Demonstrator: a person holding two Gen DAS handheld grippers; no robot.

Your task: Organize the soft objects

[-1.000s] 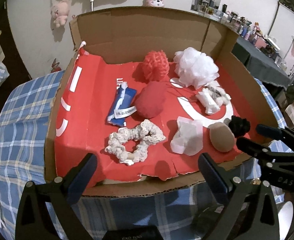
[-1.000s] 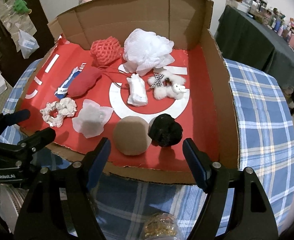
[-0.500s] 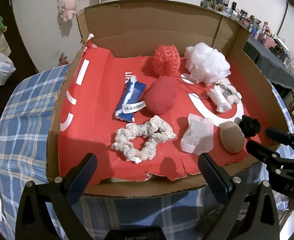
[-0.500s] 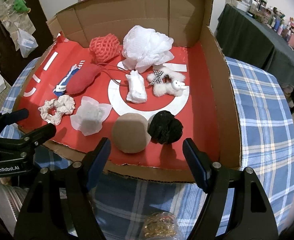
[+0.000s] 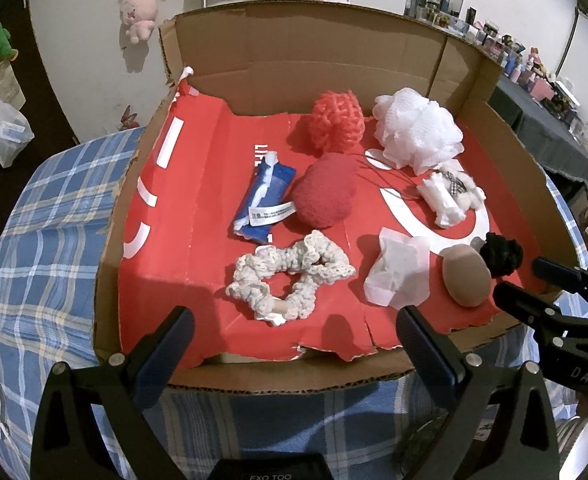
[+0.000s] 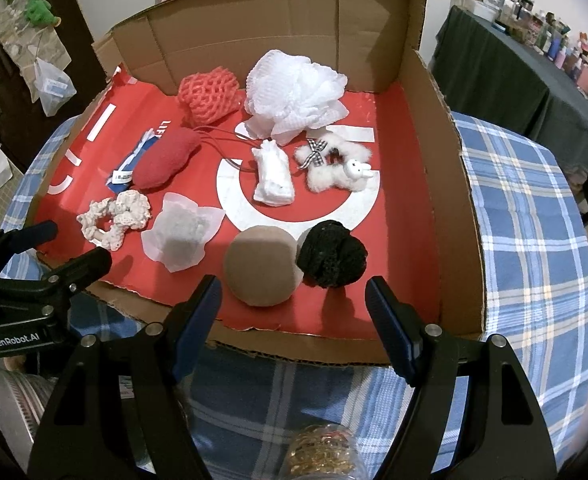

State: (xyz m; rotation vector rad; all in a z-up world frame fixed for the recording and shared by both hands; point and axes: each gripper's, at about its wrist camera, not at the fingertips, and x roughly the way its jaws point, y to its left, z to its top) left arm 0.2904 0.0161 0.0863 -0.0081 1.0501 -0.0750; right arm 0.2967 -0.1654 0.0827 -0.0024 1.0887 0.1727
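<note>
An open cardboard box [image 5: 106, 264] with a red lining holds the soft items. A cream scrunchie [image 5: 290, 280] lies near the front, with a blue tissue pack [image 5: 264, 204] and a red fuzzy pouch [image 5: 325, 190] behind it. A red mesh sponge [image 6: 208, 94] and a white bath pouf [image 6: 294, 94] sit at the back. A tan round sponge [image 6: 262, 270] touches a black scrunchie [image 6: 331, 254] at the front edge. My left gripper [image 5: 294, 320] hovers open before the cream scrunchie. My right gripper [image 6: 294, 286] hovers open over the tan sponge and black scrunchie, holding nothing.
Also in the box are a white wrapped pad [image 6: 182, 236], a rolled white cloth [image 6: 274, 178] and a fluffy bunny scrunchie [image 6: 335, 168]. The box stands on a blue plaid tablecloth [image 6: 525, 240]. A jar of gold pieces [image 6: 321, 452] sits below the right gripper. A dark table [image 6: 505, 68] stands to the right.
</note>
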